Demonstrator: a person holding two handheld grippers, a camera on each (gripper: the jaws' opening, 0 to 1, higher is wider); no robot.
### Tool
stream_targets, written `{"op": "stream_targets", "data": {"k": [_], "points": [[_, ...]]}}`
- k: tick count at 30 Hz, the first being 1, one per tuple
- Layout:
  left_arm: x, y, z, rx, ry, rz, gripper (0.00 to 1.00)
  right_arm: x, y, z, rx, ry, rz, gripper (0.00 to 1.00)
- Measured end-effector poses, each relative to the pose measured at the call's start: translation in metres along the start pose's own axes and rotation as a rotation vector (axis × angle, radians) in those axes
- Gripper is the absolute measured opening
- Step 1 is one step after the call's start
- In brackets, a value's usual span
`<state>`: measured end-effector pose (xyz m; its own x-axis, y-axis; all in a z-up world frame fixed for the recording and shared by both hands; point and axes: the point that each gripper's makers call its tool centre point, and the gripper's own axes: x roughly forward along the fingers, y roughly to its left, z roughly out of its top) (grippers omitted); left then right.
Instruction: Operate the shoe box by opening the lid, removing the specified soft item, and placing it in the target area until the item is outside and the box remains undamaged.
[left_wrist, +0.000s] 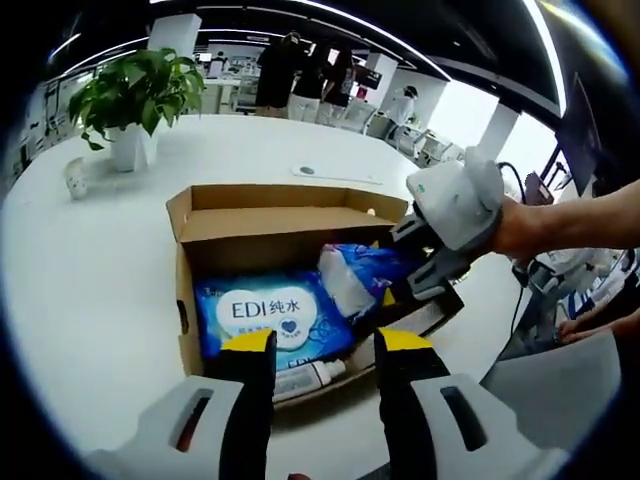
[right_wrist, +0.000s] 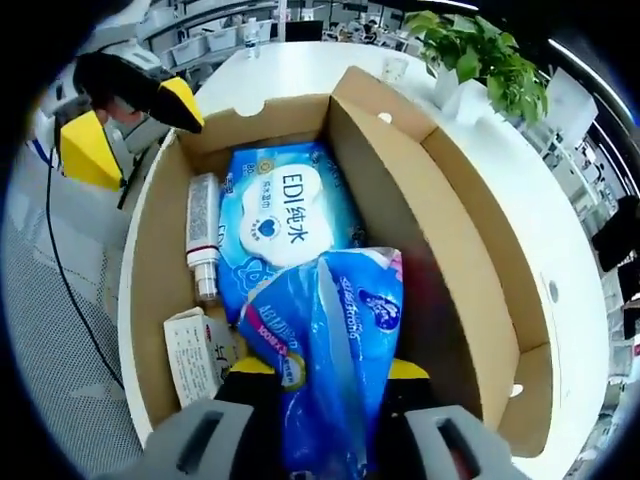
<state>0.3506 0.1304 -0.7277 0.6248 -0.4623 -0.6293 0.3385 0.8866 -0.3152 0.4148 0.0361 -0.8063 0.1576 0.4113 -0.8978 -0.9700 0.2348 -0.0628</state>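
Right tongs (right_wrist: 325, 385) clamped on blue tissue pack (right_wrist: 335, 340) inside open shoe box (right_wrist: 420, 220) (wipes pack (right_wrist: 285, 215) beside). Left tongs (left_wrist: 325, 350) spread wide, empty, at box edge.

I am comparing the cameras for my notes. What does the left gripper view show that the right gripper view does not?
Left gripper view alone: the right gripper from outside, held by a person's hand, and people standing far behind.

Right gripper view alone: a small white printed carton in the box corner.

Both: the open brown cardboard shoe box, the blue EDI wipes pack, the blue soft tissue pack, the white bottle, the potted green plant.
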Motion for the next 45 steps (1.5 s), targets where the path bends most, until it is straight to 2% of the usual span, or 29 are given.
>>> {"op": "stream_targets", "data": {"k": [16, 21, 29, 45], "points": [[0.002, -0.003, -0.003, 0.019, 0.013, 0.002, 0.39, -0.026, 0.006, 0.013, 0.027, -0.081, -0.027, 0.29], [0.001, -0.004, -0.004, 0.024, 0.016, 0.004, 0.39, -0.031, 0.005, 0.023, 0.024, -0.129, -0.037, 0.29], [0.003, -0.004, -0.007, 0.044, 0.029, 0.004, 0.40, -0.056, 0.008, 0.045, 0.048, -0.227, -0.055, 0.29], [0.004, -0.013, -0.009, 0.070, 0.033, -0.011, 0.40, -0.099, 0.002, 0.049, 0.038, -0.271, -0.108, 0.30]]}}
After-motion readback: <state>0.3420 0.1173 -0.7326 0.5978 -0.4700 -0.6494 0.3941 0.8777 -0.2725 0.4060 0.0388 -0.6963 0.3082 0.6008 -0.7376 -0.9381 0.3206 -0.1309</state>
